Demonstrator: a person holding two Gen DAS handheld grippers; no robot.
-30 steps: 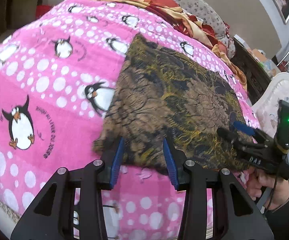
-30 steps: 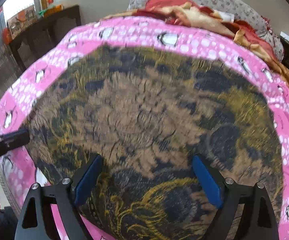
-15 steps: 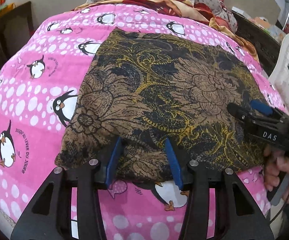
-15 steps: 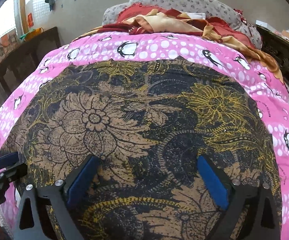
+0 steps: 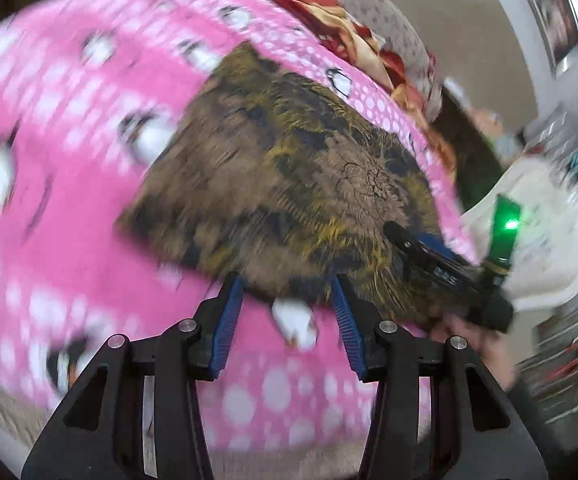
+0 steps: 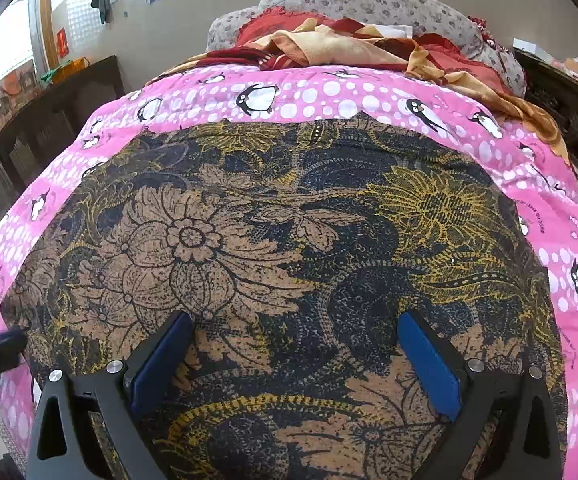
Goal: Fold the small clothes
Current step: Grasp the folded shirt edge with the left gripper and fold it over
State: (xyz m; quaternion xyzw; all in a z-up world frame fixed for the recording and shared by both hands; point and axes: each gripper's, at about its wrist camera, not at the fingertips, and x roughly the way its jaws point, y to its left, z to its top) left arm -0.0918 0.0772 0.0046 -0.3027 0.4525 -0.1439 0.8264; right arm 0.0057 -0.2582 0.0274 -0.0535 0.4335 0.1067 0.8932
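Brown-and-black floral cloth (image 6: 289, 264) lies flat on the pink penguin blanket (image 6: 329, 96) of the bed; since half a second ago the left gripper (image 5: 287, 312) has swung left off the cloth's near edge, its view now smeared, fingers parted and empty, so no fold has begun. Right gripper (image 6: 295, 364) hovers over the cloth, fingers spread wide, gripping nothing. Red-and-tan bedding (image 6: 349, 48) heaped at the far end could crowd an away fold.
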